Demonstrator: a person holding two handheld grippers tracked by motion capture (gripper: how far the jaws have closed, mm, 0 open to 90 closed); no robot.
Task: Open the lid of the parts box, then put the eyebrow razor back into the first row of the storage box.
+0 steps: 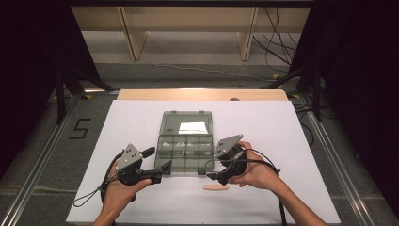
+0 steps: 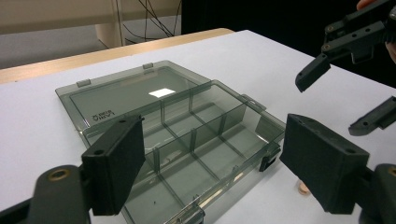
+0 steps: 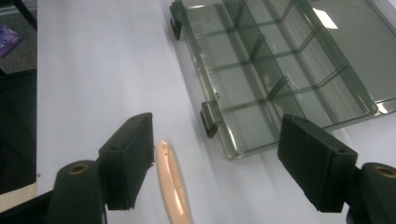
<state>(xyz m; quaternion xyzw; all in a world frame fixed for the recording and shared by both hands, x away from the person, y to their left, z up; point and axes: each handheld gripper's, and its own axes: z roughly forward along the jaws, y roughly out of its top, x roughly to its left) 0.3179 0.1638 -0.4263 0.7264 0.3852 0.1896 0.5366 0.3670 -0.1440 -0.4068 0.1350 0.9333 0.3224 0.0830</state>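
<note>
White table [image 1: 141,197] | smoky clear compartment box [image 1: 184,150], lid flat open | both grippers spread, empty

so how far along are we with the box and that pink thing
Done: the clear compartment box lies open, lid folded back, every compartment looking bare. In hand: nothing; the left hand-held gripper and right hand-held gripper are both open at the box's near corners. Left: the pink piece lies on the white table in front of the box, so it probably goes in next.
</note>
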